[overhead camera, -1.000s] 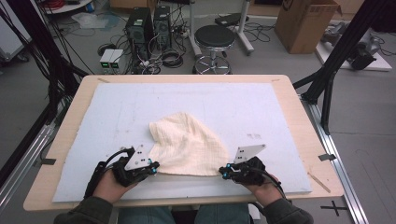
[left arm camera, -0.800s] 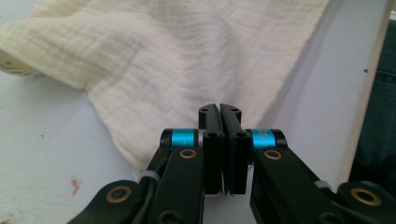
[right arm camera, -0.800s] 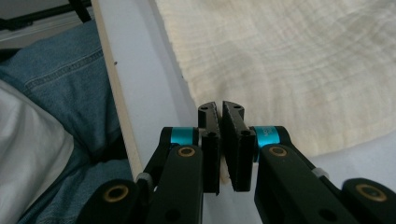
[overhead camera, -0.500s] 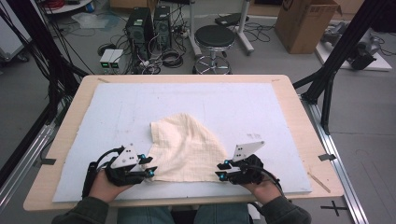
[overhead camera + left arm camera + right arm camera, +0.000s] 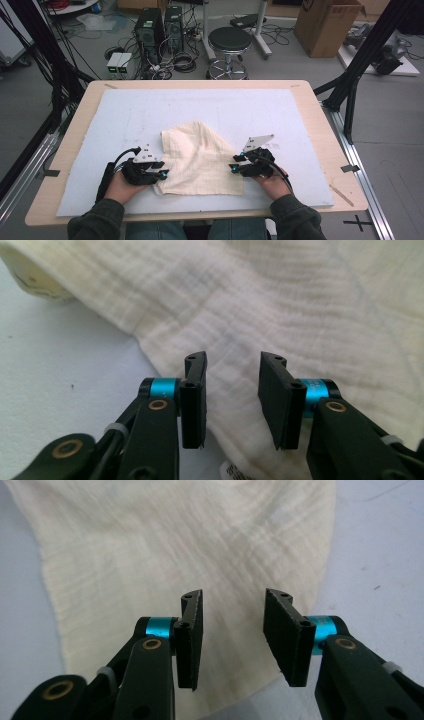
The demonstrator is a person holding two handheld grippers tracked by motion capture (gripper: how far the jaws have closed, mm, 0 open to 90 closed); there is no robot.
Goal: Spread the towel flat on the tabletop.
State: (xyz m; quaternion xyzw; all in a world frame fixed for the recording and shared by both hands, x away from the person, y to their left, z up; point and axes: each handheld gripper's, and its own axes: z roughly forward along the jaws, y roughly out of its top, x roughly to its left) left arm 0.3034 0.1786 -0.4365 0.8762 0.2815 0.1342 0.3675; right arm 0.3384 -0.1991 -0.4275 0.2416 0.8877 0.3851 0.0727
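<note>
A cream cloth (image 5: 200,160) of crinkled gauze is seen lying partly folded on a pale blue mat (image 5: 280,115) that covers the wooden table (image 5: 320,107), near the edge where the person sits. The left gripper (image 5: 161,174) is held at the cloth's near left corner and the right gripper (image 5: 233,168) at its near right corner. The jaws of both have just been opening and now stand apart. In each gripper view fabric lies beneath and between the jaws, but nothing is pinched.

The cloth is judged light, soft and limp; it would sag and crease when lifted. A corner or hemmed edge is judged the best hold, taken at two points so it spreads.

A small white tag (image 5: 234,471) is sewn at the hem by the left gripper; its print is too small to be read.
</note>
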